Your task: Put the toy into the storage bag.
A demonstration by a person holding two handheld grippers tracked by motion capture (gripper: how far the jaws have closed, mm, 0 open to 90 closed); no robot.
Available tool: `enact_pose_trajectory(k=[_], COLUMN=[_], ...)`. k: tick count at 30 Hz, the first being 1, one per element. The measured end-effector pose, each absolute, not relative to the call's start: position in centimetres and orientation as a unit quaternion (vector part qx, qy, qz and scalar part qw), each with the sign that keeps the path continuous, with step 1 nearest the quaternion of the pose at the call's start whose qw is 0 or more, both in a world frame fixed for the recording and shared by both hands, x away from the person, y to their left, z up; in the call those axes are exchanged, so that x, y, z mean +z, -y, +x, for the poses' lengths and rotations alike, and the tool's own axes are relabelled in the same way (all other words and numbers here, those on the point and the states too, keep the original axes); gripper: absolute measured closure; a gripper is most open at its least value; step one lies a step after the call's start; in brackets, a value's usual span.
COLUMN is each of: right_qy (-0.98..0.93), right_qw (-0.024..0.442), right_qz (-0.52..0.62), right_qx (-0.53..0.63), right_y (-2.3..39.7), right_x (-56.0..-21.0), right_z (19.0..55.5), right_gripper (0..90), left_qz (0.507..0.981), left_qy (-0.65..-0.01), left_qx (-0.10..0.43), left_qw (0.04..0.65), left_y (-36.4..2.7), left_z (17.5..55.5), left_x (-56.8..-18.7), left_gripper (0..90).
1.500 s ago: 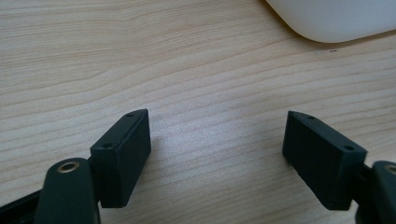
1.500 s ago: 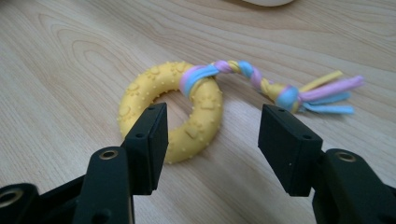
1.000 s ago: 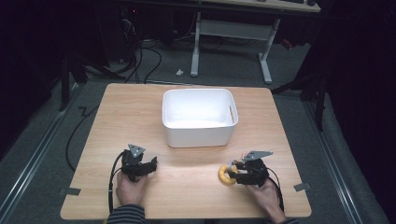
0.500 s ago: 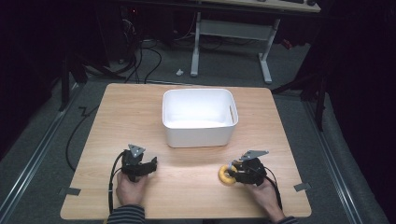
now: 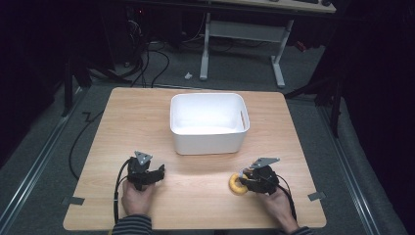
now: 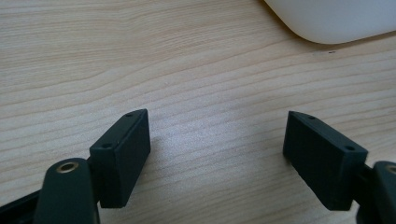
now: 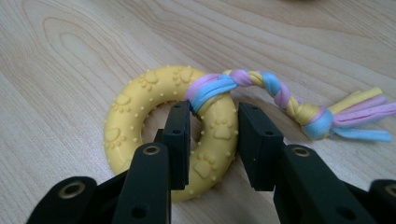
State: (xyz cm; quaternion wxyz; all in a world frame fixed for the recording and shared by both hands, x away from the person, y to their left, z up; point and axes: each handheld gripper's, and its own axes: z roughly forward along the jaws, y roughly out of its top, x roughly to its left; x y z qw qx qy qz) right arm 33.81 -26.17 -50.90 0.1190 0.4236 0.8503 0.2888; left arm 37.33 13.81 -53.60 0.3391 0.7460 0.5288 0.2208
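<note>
A yellow rubber ring toy (image 7: pixel 133 109) with paw prints and a braided pink, blue and yellow rope tail (image 7: pixel 280 93) lies on the wooden table. My right gripper (image 7: pixel 214 126) is shut on the ring's near band, with one jaw inside the hole and the other outside. In the high view the ring (image 5: pixel 237 185) sits at the front right, just left of the right gripper (image 5: pixel 245 181). My left gripper (image 5: pixel 159 172) rests at the front left, and its jaws (image 6: pixel 217 140) stand wide open over bare wood.
A white plastic bin (image 5: pixel 208 142) stands in the middle of the table (image 5: pixel 195 200), and its rounded corner (image 6: pixel 336 18) shows beyond the left gripper. Tape marks sit near the front corners. Beyond the table are cables and desk legs on the floor.
The right gripper has slid slightly left onto the ring and its jaws have come together on the band. The left gripper has stayed still.
</note>
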Motion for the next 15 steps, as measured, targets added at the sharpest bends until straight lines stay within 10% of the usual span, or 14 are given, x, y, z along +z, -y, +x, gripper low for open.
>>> enact_pose_trajectory(k=[15], right_qy=[-0.848], right_qw=[0.124], right_qz=[0.407], right_qx=[0.317], right_y=[26.7], right_x=[-49.7], right_z=[33.1], right_gripper=[67.3], left_qz=[0.746], left_qy=[-0.529], left_qx=[0.220], left_qw=[0.340], left_y=[-13.8], left_z=[37.4], left_x=[-53.6], left_gripper=[23.6])
